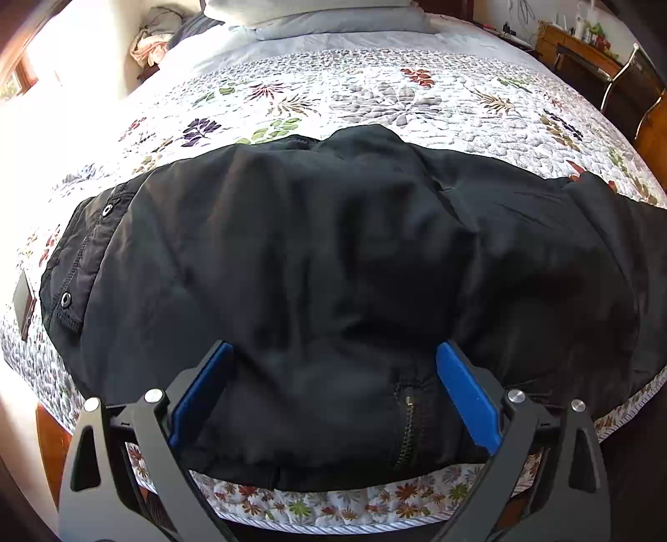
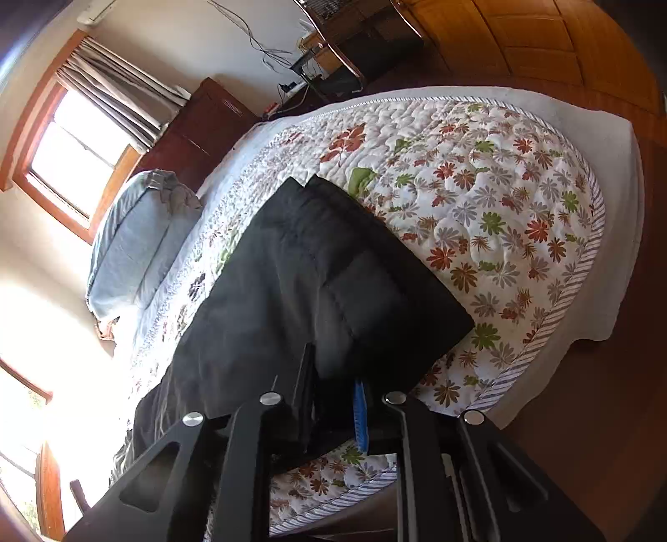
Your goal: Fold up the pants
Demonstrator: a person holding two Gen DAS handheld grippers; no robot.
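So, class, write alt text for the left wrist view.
The left gripper, jaws wide open, frames black pants spread across a floral quilt. A zipper shows near the pants' near edge, pillows beyond.

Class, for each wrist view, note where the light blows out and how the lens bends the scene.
Left wrist: sunlight overexposes the left edge, washing out the quilt; the black pants bulge barrel-like. Right wrist: the windows glare white at left, and the bed's striped border curves.

pants [image 1: 333, 271] right leg cropped, fabric blurred
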